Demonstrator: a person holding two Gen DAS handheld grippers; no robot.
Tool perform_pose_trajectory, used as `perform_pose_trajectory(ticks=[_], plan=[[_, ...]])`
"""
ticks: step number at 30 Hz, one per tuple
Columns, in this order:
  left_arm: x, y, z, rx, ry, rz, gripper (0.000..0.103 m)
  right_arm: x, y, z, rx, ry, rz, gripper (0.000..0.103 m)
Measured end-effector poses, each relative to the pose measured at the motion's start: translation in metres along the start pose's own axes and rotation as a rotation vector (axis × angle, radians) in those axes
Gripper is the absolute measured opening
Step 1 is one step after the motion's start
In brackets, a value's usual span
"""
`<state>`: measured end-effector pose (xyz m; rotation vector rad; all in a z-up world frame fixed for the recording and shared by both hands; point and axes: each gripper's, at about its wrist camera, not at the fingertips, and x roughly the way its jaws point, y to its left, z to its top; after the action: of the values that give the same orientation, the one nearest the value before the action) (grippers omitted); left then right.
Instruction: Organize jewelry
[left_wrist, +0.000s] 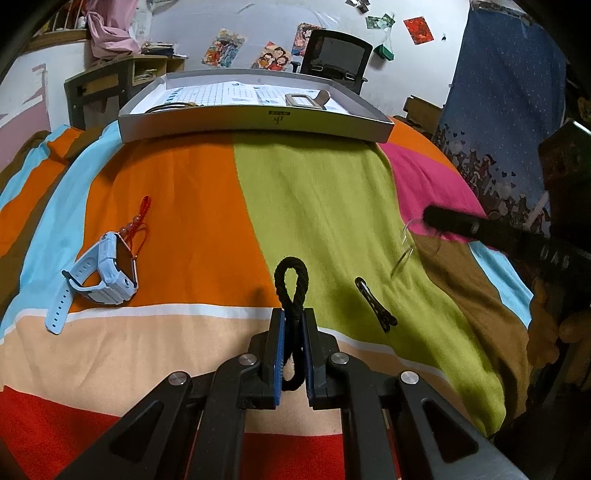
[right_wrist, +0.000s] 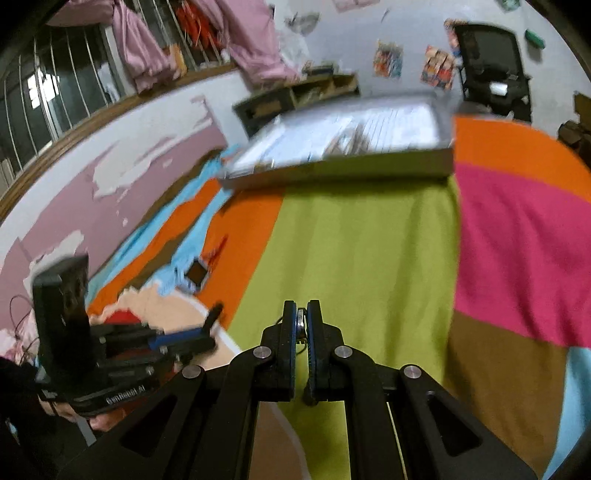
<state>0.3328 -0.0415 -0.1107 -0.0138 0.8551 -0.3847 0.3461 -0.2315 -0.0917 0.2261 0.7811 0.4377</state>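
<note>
In the left wrist view my left gripper (left_wrist: 293, 319) is shut on a black braided cord loop (left_wrist: 291, 280), which sticks up in front of the fingers above the striped blanket. A light blue watch (left_wrist: 99, 277) lies to the left, with a red tassel charm (left_wrist: 139, 218) behind it. A black hair clip (left_wrist: 375, 304) lies to the right on the green stripe. My right gripper (right_wrist: 301, 306) is shut on a small silvery wire piece (right_wrist: 301, 319). From the left wrist view that gripper (left_wrist: 430, 218) hovers at the right with the thin wire piece (left_wrist: 404, 243) dangling from its tip.
A shallow grey tray (left_wrist: 255, 127) with paper and a few items inside sits at the far end of the blanket (left_wrist: 325, 206); it is blurred in the right wrist view as the tray (right_wrist: 343, 168). Behind it stand a black chair (left_wrist: 336, 59) and wooden shelves (left_wrist: 110, 81). A hand (left_wrist: 576, 328) holds the right tool.
</note>
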Motion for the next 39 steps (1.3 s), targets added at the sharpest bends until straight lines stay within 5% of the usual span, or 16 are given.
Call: perform_pose_trajectory(ticks=[8, 22, 39], plan=[[0.006, 0.005, -0.002, -0.015, 0.038, 0.023, 0.009, 0.054, 0.004, -0.027, -0.006, 0.214, 0.007, 0.005], [0.009, 0.006, -0.003, -0.020, 0.058, 0.020, 0.009, 0.032, -0.029, -0.019, 0.175, 0.143, 0.070, 0.005], [0.013, 0.007, -0.005, -0.026, 0.080, 0.006, 0.009, 0.056, -0.029, -0.035, 0.264, 0.241, 0.069, 0.006]])
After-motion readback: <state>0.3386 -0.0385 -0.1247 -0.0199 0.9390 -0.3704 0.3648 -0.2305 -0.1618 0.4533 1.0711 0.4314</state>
